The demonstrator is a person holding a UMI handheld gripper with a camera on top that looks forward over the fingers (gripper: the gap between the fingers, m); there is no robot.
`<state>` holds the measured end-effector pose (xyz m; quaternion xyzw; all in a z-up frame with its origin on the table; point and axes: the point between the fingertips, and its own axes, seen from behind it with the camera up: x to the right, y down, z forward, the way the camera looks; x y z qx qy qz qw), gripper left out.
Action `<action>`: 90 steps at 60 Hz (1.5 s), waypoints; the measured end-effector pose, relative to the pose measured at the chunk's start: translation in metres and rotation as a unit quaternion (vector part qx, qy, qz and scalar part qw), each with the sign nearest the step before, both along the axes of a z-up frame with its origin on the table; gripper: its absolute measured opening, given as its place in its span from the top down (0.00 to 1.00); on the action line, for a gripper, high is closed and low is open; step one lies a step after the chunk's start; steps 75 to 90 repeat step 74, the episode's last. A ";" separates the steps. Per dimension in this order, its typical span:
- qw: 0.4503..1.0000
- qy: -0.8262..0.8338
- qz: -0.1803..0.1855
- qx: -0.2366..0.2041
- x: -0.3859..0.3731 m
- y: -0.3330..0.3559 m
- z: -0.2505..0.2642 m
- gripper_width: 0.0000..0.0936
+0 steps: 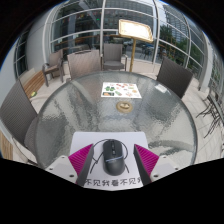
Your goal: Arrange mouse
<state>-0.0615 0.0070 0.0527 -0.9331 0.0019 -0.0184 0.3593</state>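
Observation:
A black computer mouse [113, 155] lies on a white mouse pad [92, 140] with black printed characters along its near edge. The pad sits at the near edge of a round glass table [60, 110]. My gripper [113, 152] is open. Its left magenta pad [82, 160] and right magenta pad [146, 160] stand on either side of the mouse, with a small gap on each side. The mouse stands between the fingers and rests on the pad, pointing away from me.
A printed card [122, 90] with green and red pictures lies near the table's middle. Chairs stand around the table at the left [18, 105], the right [175, 78] and the far side [80, 62]. A framed board [135, 30] stands beyond, before glass walls.

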 end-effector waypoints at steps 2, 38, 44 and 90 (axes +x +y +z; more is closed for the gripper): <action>1.000 0.002 -0.002 0.010 -0.002 -0.004 0.017 0.13; 0.998 0.004 -0.011 0.056 0.039 -0.128 0.136 0.11; 0.998 0.003 -0.006 0.055 0.056 -0.146 0.131 0.12; 0.996 0.031 0.021 0.081 0.073 -0.191 0.149 0.13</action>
